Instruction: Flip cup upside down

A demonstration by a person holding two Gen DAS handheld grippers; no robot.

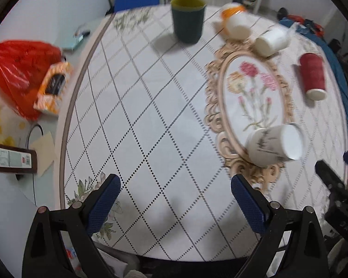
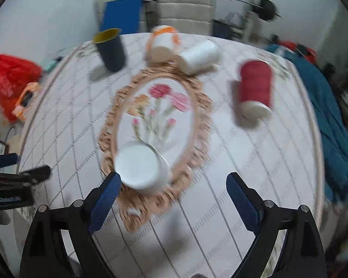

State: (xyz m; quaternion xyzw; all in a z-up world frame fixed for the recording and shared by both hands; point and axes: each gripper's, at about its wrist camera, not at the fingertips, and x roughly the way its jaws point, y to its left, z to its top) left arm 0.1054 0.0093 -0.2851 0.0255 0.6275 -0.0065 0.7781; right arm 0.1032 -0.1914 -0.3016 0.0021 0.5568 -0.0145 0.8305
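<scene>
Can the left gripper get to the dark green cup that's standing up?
Probably yes. The left gripper is open and empty, and only bare tablecloth lies between it and the dark green cup at the far edge. The other cups sit off to the right.

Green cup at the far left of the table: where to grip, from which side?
Grip the green cup across its side wall at mid-height, coming in level from the near side. It stands upright, mouth up, with clear cloth around it and no handle visible, so the open left gripper can likely straddle the wall and then roll it over.
</scene>
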